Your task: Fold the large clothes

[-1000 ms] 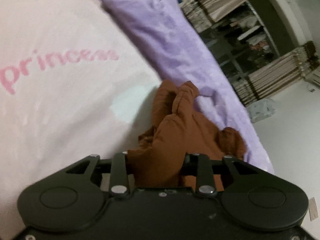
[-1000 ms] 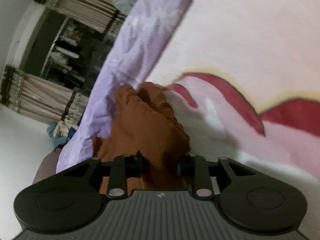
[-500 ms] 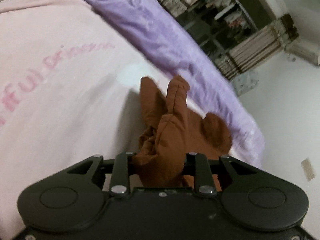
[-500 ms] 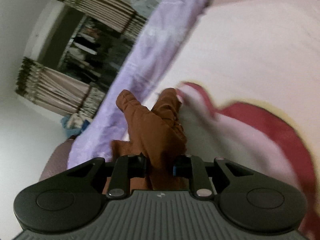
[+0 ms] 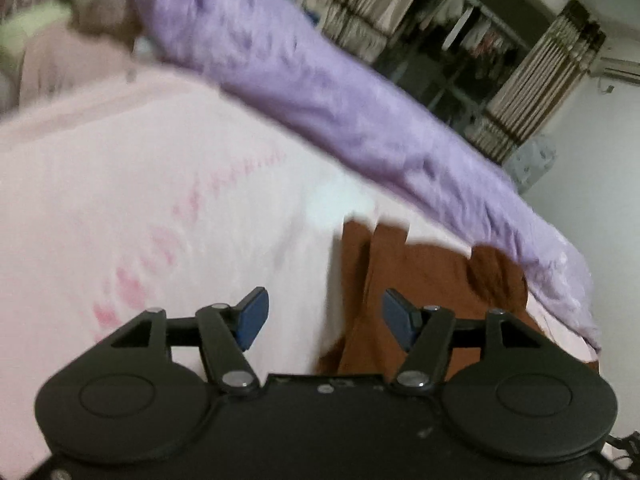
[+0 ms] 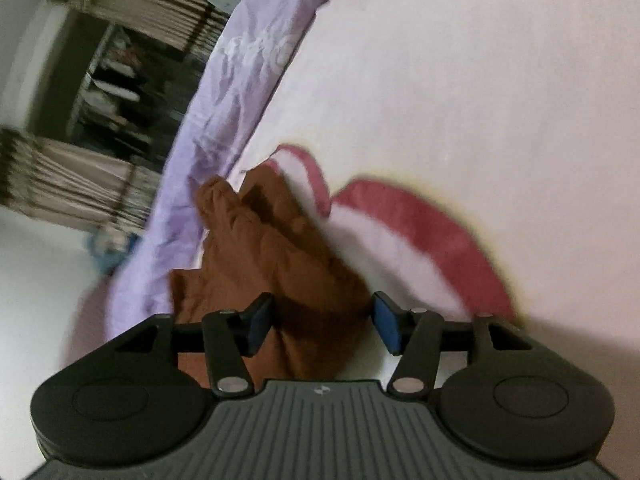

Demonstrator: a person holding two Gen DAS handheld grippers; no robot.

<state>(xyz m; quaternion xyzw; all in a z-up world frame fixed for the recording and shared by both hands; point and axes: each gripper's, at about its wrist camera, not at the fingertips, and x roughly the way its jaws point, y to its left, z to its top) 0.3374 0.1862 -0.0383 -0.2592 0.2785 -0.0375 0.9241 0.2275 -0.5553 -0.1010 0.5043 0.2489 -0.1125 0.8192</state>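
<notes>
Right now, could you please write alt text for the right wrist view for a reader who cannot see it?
The right tool is opening, its blue pads clear of the bunched brown garment that lies between them on a pale pink blanket. A purple sheet runs along the left, with striped curtains behind.

A wide bed fills most of the room, spread with a pale pink blanket (image 5: 152, 184) bearing blurred pink lettering in the left wrist view and a red, yellow-edged shape (image 6: 432, 224) in the right. A crumpled lilac sheet (image 5: 320, 92) runs along the bed's far edge. Beyond it stands an open dark wardrobe (image 5: 456, 56) with hanging clothes, flanked by 2 beige-and-brown striped curtains (image 5: 540, 84). The wall (image 5: 600, 184) is plain white, the light dim and soft.
</notes>
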